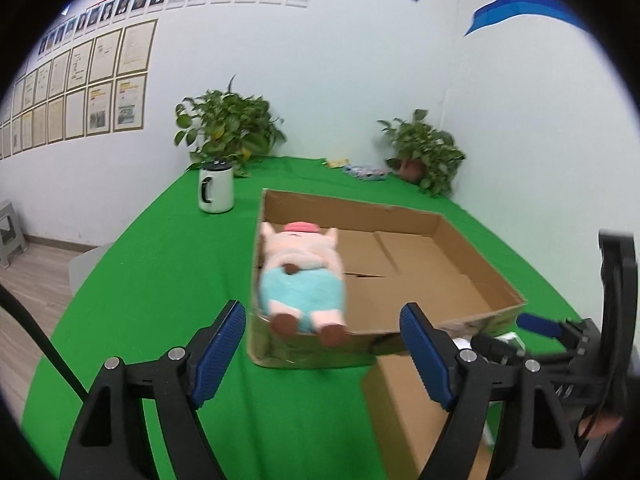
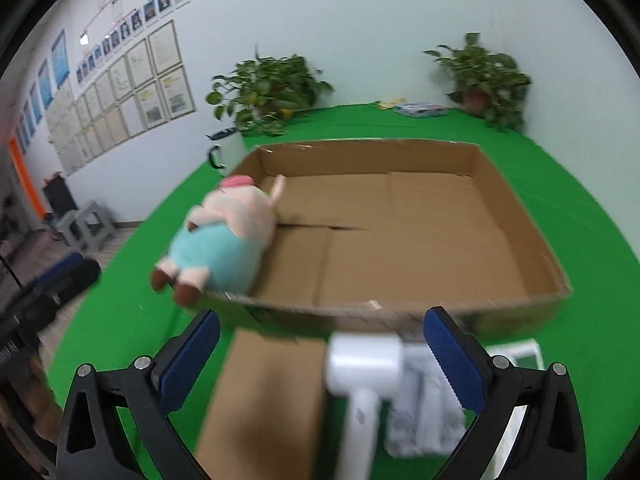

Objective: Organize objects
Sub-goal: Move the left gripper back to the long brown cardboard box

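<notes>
Both of my hand-held grippers, left (image 1: 322, 354) and right (image 2: 322, 360), gape wide, holding nothing. Beyond them I see the plush pig (image 1: 302, 276) draped over the cardboard box's (image 1: 456, 236) near-left corner on the green surface (image 1: 160, 264). Potted plants (image 1: 228, 124) and a white mug (image 1: 216, 190) stand near the certificate-hung wall (image 1: 100, 80).

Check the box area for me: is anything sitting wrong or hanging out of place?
Yes. The plush pig is not fully inside the cardboard box: it lies over the near left corner, its feet hanging outside the wall. Both claws are open and hold nothing.

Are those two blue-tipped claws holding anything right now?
No. The left gripper and right gripper are both open and empty. The plush pig lies over the cardboard box edge, untouched.
</notes>
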A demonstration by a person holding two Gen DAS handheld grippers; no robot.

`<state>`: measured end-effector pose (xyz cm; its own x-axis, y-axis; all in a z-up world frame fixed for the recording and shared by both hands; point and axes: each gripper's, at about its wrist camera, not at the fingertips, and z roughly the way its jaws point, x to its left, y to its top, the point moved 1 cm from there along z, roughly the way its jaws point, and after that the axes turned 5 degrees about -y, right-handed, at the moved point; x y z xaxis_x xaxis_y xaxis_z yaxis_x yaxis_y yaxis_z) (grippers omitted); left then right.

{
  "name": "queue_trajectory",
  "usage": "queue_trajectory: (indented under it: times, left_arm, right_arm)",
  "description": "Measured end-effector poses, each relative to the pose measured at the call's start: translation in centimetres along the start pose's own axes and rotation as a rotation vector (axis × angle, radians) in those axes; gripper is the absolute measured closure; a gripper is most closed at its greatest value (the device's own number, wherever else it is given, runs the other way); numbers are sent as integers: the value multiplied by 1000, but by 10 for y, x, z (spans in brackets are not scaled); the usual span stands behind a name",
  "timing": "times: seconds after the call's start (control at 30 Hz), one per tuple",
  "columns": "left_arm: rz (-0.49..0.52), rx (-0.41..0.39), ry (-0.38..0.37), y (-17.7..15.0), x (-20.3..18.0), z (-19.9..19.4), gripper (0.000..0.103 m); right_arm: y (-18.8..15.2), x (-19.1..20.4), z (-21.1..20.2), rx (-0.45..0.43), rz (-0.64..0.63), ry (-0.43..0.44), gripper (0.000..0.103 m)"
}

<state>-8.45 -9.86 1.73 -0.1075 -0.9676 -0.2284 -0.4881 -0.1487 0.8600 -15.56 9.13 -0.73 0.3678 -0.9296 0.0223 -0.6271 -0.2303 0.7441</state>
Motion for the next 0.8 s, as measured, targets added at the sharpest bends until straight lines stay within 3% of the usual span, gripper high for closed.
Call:
queue_trajectory:
  times: [0.3,0.6,0.8]
  left_arm:
    - [-4,28,-85,-22,-47,-24,24]
    - [40,27,-105,-33,-78,-38,24]
    - [10,35,-95,-42,-75,-39,24]
  right_arm:
    - [-67,-43,-75,-64,9,-87,1]
    - [-86,-56,-112,-73,-3,-94,1]
    - [-95,-56,-115,-53,-12,-74,1]
